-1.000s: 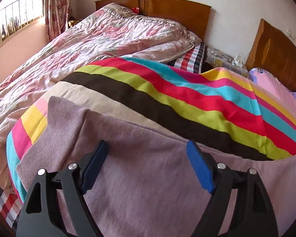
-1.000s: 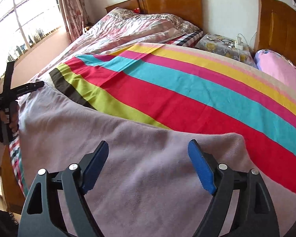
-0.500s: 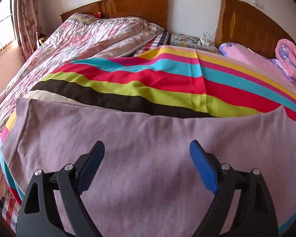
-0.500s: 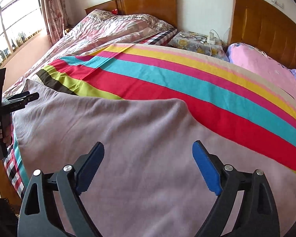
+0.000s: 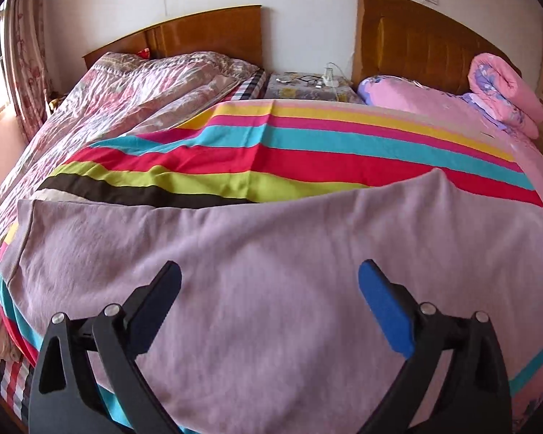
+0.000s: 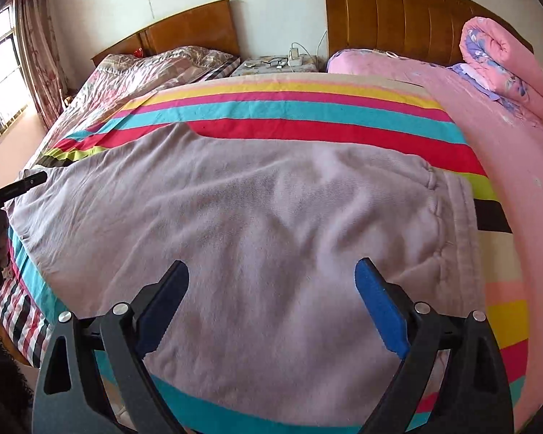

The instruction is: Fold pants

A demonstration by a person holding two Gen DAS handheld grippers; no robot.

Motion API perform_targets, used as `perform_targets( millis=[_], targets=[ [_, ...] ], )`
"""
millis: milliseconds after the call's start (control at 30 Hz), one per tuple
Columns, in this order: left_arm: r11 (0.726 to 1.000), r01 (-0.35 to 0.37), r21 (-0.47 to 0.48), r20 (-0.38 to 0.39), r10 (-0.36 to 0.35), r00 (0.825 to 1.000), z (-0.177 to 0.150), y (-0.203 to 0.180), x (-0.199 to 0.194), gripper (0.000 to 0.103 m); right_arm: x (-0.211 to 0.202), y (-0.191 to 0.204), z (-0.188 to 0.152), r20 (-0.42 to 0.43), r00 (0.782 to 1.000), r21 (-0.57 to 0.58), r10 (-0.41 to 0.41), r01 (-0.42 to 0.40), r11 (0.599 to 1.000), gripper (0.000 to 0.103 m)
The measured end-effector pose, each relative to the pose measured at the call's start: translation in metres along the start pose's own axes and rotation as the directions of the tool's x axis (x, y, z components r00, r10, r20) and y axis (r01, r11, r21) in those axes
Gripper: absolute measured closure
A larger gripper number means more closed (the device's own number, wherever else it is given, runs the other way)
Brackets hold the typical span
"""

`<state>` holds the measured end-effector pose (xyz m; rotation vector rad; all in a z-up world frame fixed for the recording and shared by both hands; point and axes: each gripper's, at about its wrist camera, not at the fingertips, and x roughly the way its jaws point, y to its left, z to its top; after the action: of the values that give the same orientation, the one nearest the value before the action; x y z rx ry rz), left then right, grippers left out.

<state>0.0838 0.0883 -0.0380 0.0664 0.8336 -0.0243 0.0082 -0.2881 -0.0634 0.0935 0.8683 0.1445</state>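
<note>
Mauve knit pants point(image 5: 257, 253) lie spread flat across a striped blanket point(image 5: 307, 159) on the bed. In the right wrist view the pants point(image 6: 257, 209) fill the middle, with the waistband point(image 6: 456, 224) at the right. My left gripper point(image 5: 269, 289) is open and empty above the cloth near the front edge. My right gripper point(image 6: 271, 285) is open and empty above the cloth near the waistband end. The left gripper also shows at the left edge of the right wrist view point(image 6: 14, 188), by the leg end.
A floral quilt point(image 5: 126, 97) covers the left bed. A nightstand point(image 5: 307, 86) with cables stands between two wooden headboards. A rolled pink quilt point(image 6: 503, 65) lies on the pink bed at the right. A window and curtain point(image 6: 36, 54) are at the left.
Both cameras have swung to the right, bringing the pink bed and the waistband into view. Both grippers have stayed open and empty. The pants lie flat as before.
</note>
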Motion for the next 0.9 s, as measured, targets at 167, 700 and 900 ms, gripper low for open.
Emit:
perform_targets(
  millis=[167,700,900],
  targets=[
    [0.997,0.035,0.066,-0.098,-0.028,0.995,-0.030,-0.049,0.032,0.005,0.010,-0.005,-0.041,-0.036,0.998,-0.063,-0.044,0.041,0.997,0.013],
    [0.930,0.137,-0.341,0.066,-0.122,0.990,-0.093,0.103,-0.038,0.002,0.046,0.189,0.021,-0.091,0.981,-0.348,0.170,-0.192,0.918,0.012],
    [0.736,0.106,-0.668,0.108,-0.045,0.993,-0.155,0.244,-0.056,0.002,0.068,0.352,0.038,-0.162,0.927,-0.611,0.338,-0.363,0.703,0.012]
  ],
)
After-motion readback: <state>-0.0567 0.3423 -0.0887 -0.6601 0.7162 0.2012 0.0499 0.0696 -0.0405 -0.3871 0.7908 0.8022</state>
